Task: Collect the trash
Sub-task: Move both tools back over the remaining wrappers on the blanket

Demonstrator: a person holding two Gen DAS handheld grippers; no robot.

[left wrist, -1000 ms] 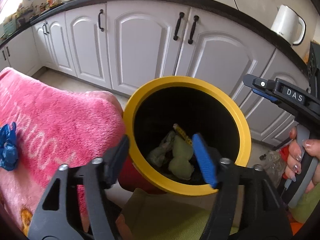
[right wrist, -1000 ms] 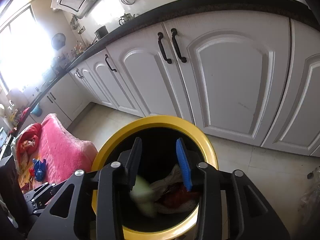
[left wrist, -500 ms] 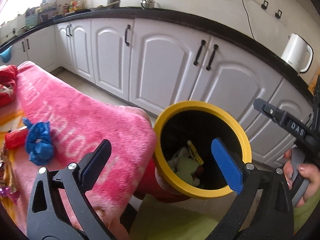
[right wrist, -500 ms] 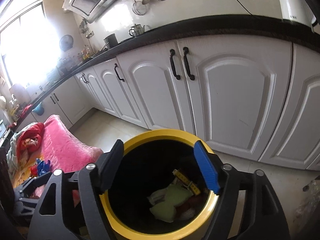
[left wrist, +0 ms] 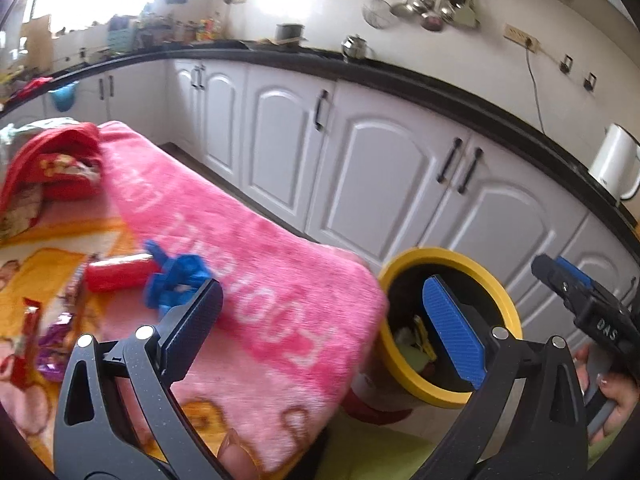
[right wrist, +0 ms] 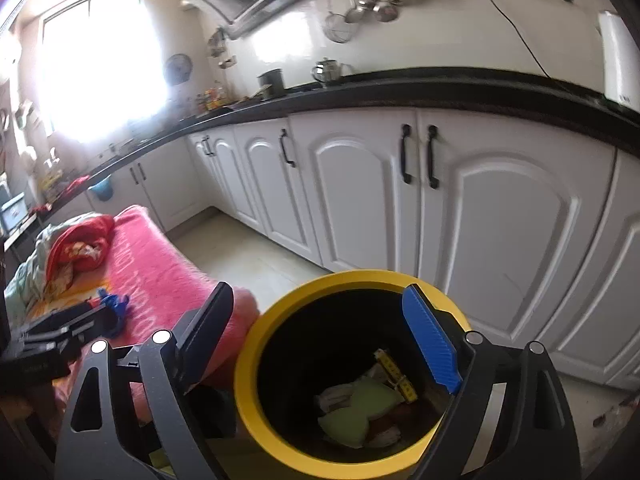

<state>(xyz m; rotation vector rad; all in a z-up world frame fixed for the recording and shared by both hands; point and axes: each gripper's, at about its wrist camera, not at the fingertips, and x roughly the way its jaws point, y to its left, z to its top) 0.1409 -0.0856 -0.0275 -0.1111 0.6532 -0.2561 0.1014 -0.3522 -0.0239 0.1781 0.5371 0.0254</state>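
A yellow-rimmed bin (left wrist: pixel 496 272) (right wrist: pixel 256 408) stands on the floor beside a pink blanket (left wrist: pixel 260 280); pale green and white trash (right wrist: pixel 360 404) lies inside it. My left gripper (left wrist: pixel 324 320) is open and empty, over the blanket's edge. On the blanket to its left lie a crumpled blue wrapper (left wrist: pixel 176 280), a red tube (left wrist: pixel 116 272) and shiny wrappers (left wrist: pixel 52 344). My right gripper (right wrist: pixel 328 340) is open and empty above the bin's mouth; it also shows in the left wrist view (left wrist: pixel 584 300).
White kitchen cabinets (right wrist: pixel 360 200) under a black counter run behind the bin. A white kettle (left wrist: pixel 616 164) stands on the counter at right. A red cloth bundle (left wrist: pixel 52 164) lies at the blanket's far end. A yellow-green mat (left wrist: pixel 380 452) lies on the floor below.
My left gripper has swung left from the bin toward the blanket and opened wide. My right gripper has opened and risen; the trash it dropped now lies in the bin.
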